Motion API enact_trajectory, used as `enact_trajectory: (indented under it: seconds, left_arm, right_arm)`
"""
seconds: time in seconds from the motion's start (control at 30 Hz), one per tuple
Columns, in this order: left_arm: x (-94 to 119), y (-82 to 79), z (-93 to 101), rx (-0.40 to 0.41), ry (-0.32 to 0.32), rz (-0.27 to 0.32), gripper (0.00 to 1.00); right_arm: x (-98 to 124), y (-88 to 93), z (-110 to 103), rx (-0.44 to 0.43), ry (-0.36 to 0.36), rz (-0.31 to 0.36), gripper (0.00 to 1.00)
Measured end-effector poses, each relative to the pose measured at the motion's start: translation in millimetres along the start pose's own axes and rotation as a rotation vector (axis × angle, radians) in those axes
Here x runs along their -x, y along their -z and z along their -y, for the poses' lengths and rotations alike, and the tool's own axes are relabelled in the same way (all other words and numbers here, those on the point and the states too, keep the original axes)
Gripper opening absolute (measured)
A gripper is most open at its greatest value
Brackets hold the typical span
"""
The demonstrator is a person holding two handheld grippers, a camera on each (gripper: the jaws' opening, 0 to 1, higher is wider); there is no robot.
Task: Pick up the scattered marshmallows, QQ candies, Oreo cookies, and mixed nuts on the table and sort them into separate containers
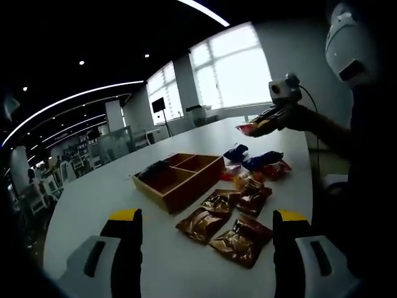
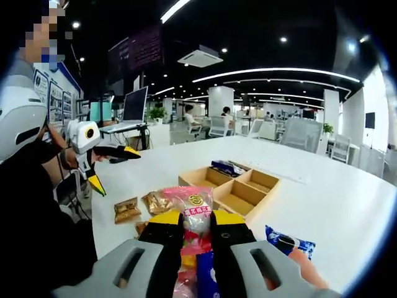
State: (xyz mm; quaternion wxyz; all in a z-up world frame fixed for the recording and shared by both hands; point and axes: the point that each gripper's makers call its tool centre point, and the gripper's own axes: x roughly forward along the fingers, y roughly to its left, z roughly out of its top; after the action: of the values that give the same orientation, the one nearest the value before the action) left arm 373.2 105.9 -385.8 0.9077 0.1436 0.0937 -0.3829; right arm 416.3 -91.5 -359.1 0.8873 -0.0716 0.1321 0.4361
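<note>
A: Right gripper (image 2: 197, 225)?
B: Jaws clamped on a pink-and-clear candy packet (image 2: 195, 208), held above the white table (image 2: 322, 198).
A: Left gripper (image 1: 208, 226)?
B: Jaws apart, holding nothing. Brown nut packets (image 1: 226, 220) lie just beside the divided wooden box (image 1: 180, 177); blue Oreo packets (image 1: 260, 159) beyond.

In the right gripper view, the right gripper (image 2: 197, 226) covers the lower part of the pink snack packet (image 2: 193, 208) it pinches, and the words on the packet are too small to read. The blue packet (image 2: 286, 241) to the right is partly behind the gripper's body. In the left gripper view, the packet (image 1: 254, 127) held far off is too small to name. The dark packet (image 1: 155, 168) in the wooden box (image 1: 186, 192) is too dim to tell.
</note>
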Motion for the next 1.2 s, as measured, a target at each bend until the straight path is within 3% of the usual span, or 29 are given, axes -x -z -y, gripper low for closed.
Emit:
enact_trajectory:
  seconds: [1.2]
  left_arm:
    - [-1,-6.7,-1.3,-0.035,0.015,-0.016,0.90]
  right_arm:
    - [-39,-15.4,28,-0.030,-0.007,-0.011,0.13]
